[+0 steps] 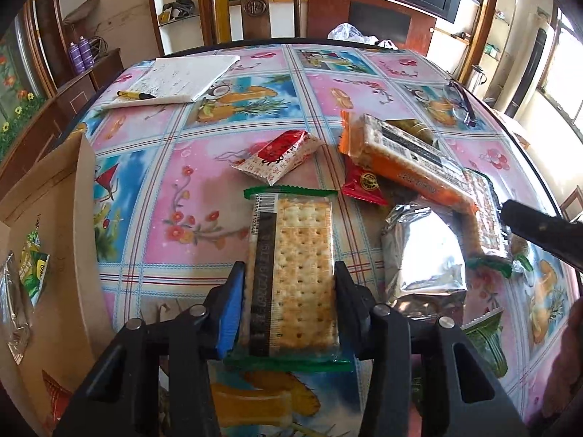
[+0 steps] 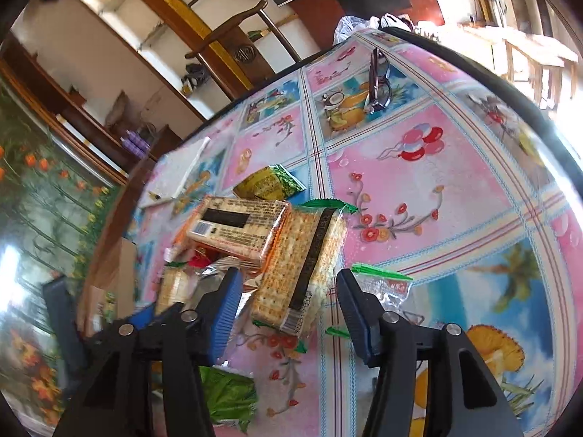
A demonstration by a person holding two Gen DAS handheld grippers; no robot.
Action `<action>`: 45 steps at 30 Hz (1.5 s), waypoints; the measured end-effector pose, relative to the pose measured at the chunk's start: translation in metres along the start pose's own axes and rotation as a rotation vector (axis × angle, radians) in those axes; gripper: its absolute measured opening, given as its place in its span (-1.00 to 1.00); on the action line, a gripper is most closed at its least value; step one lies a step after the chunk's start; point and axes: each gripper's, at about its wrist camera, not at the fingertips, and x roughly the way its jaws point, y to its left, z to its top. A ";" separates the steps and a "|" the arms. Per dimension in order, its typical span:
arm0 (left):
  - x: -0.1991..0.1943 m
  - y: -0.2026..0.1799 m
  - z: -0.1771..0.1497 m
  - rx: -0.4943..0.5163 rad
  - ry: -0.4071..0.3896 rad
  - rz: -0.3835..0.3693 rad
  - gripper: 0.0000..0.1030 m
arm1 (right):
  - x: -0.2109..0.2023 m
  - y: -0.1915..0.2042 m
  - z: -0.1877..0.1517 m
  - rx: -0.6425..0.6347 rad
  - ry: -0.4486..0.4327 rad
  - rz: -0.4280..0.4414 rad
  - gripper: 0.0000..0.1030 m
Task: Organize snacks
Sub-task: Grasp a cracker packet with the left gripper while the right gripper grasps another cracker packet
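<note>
Left wrist view: left tongs (image 1: 289, 287) clamped on a green-edged cracker pack (image 1: 291, 273), pinched across its flat width and held above the table (image 1: 204, 196). To the left, an open cardboard box (image 1: 51, 225) with a few packets already inside (likely the destination, judged from the task). Best carried level, kept gripped by the long sides so as not to crush the crackers, then swung left over the box flap before letting go. Open cloth between tongs and box, only the upright flap edge to clear. To the right, a pile: orange cracker pack (image 1: 404, 160), red packet (image 1: 362, 184), silver foil bag (image 1: 426, 251), red-and-white packet (image 1: 278, 154) farther off.

Right wrist view: right tongs (image 2: 289, 304) spread apart, gripping nothing, hovering over a second green-edged cracker pack (image 2: 302, 266) lying half under the orange pack (image 2: 237, 233). Worth squaring the fingers to its long sides first. Broad bare cloth to the right; eyeglasses (image 2: 379, 80) far back near the table edge, well apart from the work.
</note>
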 end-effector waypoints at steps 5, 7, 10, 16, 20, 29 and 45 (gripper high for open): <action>-0.001 -0.002 -0.002 0.011 -0.004 -0.011 -0.12 | 0.027 0.032 0.001 -0.168 0.014 -0.207 0.13; -0.001 -0.001 -0.002 0.005 -0.004 -0.018 -0.12 | 0.037 0.039 0.000 -0.218 0.026 -0.272 0.18; -0.004 0.001 -0.002 0.001 -0.011 -0.024 -0.12 | 0.041 0.036 -0.005 -0.271 0.033 -0.321 0.16; -0.017 0.003 -0.001 -0.008 -0.061 -0.049 -0.22 | 0.020 0.010 -0.001 -0.168 0.023 -0.269 -0.05; -0.024 0.006 0.001 -0.015 -0.085 -0.056 -0.30 | 0.005 0.009 -0.001 -0.122 -0.020 -0.196 -0.05; -0.022 -0.002 -0.001 0.038 -0.088 0.016 0.47 | 0.004 0.026 -0.006 -0.136 -0.033 -0.130 -0.05; 0.001 0.003 -0.003 0.018 -0.031 0.031 -0.12 | 0.003 0.042 -0.014 -0.180 -0.036 -0.069 -0.04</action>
